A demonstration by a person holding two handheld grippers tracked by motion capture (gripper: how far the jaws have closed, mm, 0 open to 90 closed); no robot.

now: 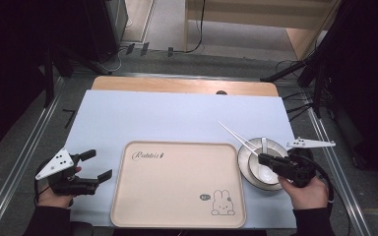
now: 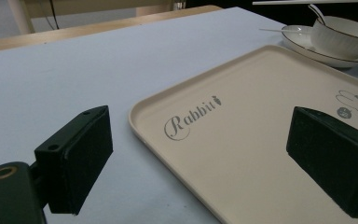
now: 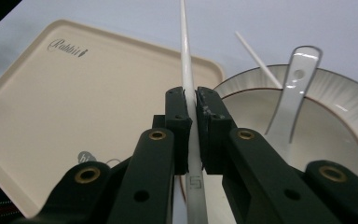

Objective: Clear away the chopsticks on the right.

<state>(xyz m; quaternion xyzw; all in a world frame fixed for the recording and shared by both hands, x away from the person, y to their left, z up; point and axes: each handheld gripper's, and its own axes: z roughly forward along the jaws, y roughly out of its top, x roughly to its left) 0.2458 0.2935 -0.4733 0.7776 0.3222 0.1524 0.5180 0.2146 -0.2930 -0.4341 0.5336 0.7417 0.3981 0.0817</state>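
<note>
A beige tray (image 1: 177, 184) printed with "Rabbit" and a bunny lies at the table's front centre. Right of it a white bowl (image 1: 270, 147) stands on a plate (image 1: 242, 158), with a white spoon (image 1: 264, 156) inside. Two white chopsticks (image 1: 234, 133) slant up-left from the bowl. My right gripper (image 1: 263, 159) is over the bowl, shut on one chopstick (image 3: 186, 70); the other chopstick (image 3: 256, 58) rests on the plate's rim beside the spoon (image 3: 291, 98). My left gripper (image 1: 101, 163) is open at the tray's left edge (image 2: 142, 123), with nothing between its fingers (image 2: 79, 163).
A pale blue mat (image 1: 177, 115) covers the wooden table (image 1: 177, 84). Beyond the table are dark stands, cables on the floor and a wooden frame (image 1: 256, 14). Metal rails (image 1: 39, 132) run along both sides.
</note>
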